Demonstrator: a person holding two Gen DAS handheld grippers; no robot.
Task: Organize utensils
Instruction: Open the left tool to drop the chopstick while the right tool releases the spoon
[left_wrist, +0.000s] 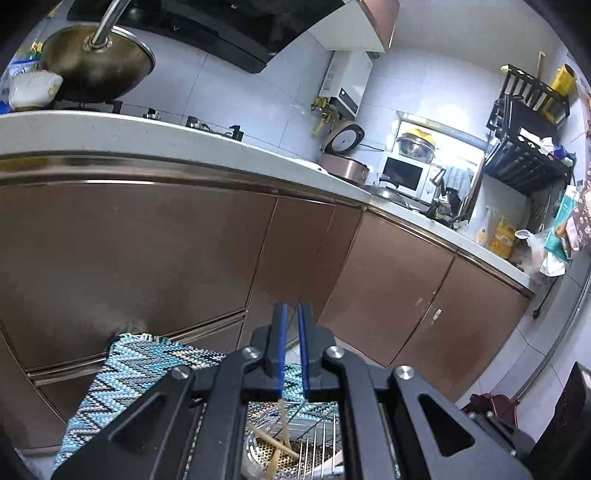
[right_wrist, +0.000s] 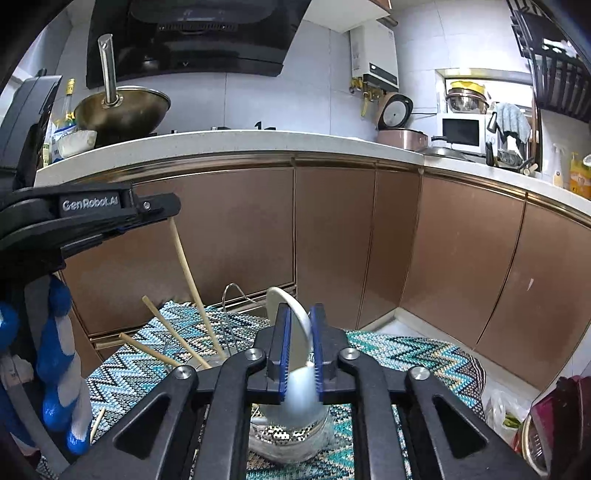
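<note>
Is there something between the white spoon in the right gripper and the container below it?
Nothing visible blocks it. The white spoon sits between the right gripper's pads, directly above the clear container on the zigzag mat. The wire rack and chopsticks stand off to the left.

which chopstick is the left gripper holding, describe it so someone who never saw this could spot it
Start at the zigzag blue woven mat in front of the brown cabinets. From the wire holder on it, three pale chopsticks stick up. The held chopstick is the longest-looking and steepest, its top pinched in the left gripper; the other two lean lower and free.
</note>
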